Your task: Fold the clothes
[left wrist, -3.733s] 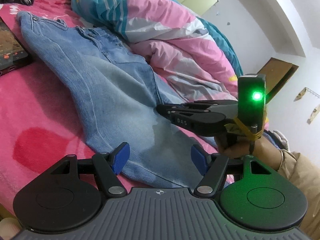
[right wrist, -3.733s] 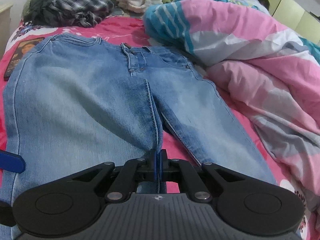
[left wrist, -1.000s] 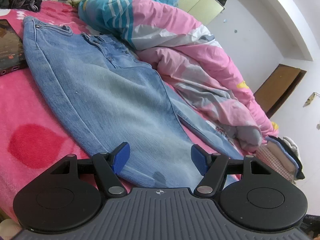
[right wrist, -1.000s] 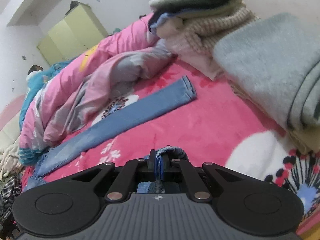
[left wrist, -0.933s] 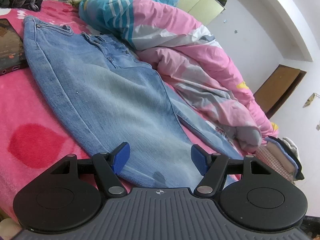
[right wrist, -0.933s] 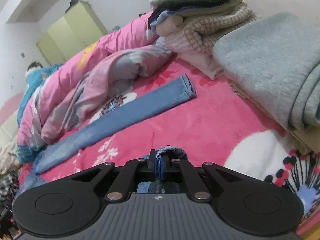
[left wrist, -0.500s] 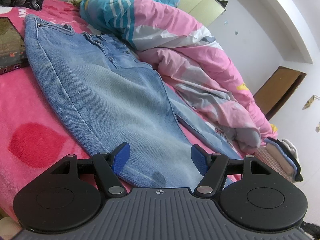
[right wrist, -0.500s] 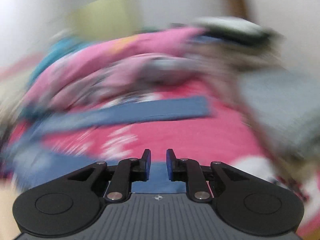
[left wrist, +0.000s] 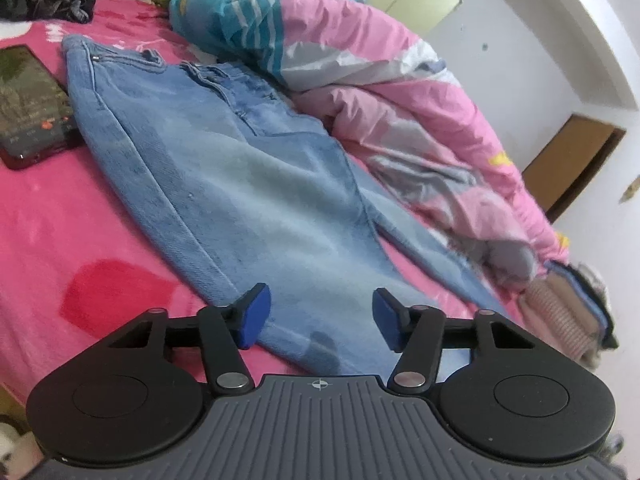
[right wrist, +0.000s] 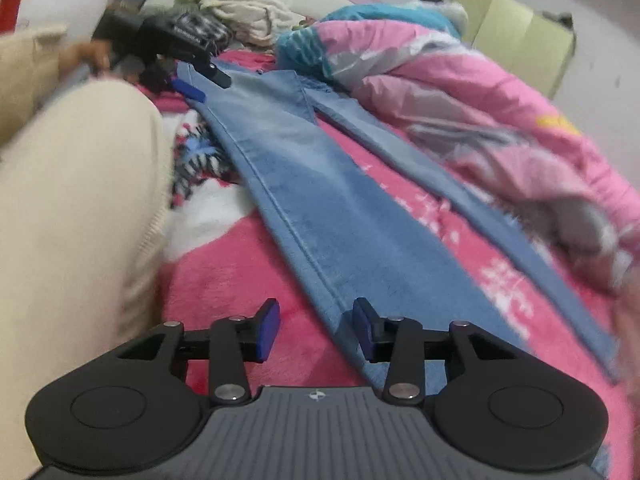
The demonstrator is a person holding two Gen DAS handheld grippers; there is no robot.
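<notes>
Jaws of both grippers standing part-open and empty, left gripper (left wrist: 318, 316) having just narrowed, right gripper (right wrist: 316, 330) just widened, over jeans (left wrist: 240, 184) lying flat on bed (left wrist: 60, 220); leg-over-leg fold probably pending, needing a hem grasp.

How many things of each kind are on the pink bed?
Jeans: 1
Phone: 1
Quilt: 1
Stack of folded clothes: 1
Heaps of loose clothes by the headboard: about 2, blurry
Total: about 6
</notes>
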